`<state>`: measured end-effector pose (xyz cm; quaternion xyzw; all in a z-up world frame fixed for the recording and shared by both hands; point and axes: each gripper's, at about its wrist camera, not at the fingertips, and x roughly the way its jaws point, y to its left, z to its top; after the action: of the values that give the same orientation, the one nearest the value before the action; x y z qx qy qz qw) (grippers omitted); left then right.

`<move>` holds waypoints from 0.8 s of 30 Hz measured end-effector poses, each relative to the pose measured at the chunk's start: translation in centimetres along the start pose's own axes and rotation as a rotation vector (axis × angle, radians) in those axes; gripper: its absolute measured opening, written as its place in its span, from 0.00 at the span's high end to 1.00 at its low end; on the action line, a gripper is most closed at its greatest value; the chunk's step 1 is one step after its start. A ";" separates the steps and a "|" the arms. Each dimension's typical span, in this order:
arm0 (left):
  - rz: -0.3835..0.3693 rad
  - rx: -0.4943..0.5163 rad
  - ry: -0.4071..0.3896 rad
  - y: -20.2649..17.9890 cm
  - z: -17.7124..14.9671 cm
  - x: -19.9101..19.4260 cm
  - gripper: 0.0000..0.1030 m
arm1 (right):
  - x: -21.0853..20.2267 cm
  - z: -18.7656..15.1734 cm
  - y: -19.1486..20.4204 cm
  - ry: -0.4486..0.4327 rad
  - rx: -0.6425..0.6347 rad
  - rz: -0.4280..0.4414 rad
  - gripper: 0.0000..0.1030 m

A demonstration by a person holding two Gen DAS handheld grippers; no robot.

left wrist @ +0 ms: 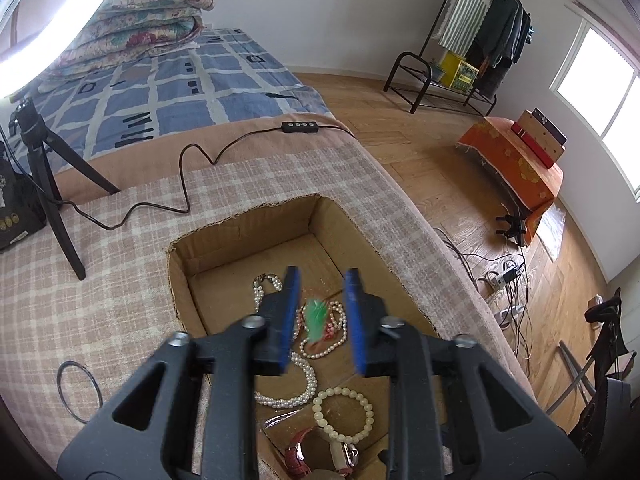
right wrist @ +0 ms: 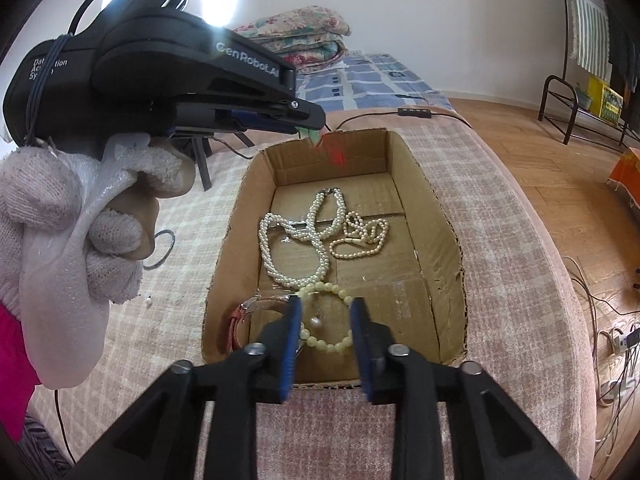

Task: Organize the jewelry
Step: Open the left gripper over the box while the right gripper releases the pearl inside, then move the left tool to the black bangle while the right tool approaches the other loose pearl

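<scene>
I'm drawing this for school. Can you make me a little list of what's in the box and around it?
box: open cardboard box on a checked blanket
inside: pearl necklaces, bead bracelet, red strap watch
left tool: open, above the box; blurred green and red thing between its fingers, grip unclear
right tool: open, over the bracelet
outside the box: thin ring on the blanket

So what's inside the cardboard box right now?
In the cardboard box: pearl necklaces, a pale bead bracelet, a red-strapped watch. The right gripper covers part of the bracelet.
</scene>
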<state>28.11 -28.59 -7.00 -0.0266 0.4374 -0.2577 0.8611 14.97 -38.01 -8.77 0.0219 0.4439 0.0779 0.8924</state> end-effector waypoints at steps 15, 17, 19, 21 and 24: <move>0.050 0.021 -0.043 0.6 -0.2 -3.1 0.44 | -1.3 0.6 1.5 -0.054 -0.013 -0.056 0.09; 0.055 0.028 -0.049 1.0 -0.4 -3.9 0.44 | -1.5 0.7 1.8 -0.065 -0.016 -0.060 0.07; 0.066 0.035 -0.056 1.3 -0.6 -4.8 0.44 | -1.7 0.8 2.2 -0.074 -0.017 -0.060 0.07; 0.076 0.033 -0.065 1.9 -0.7 -5.8 0.44 | -2.1 1.0 2.5 -0.086 -0.022 -0.056 0.07; 0.083 0.023 -0.077 2.8 -0.9 -7.3 0.44 | -2.5 1.1 3.1 -0.099 -0.033 -0.045 0.07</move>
<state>25.02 -22.61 -2.91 -0.0082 0.4016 -0.2254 0.8876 14.01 -35.31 -5.78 0.0011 0.3983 0.0640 0.9150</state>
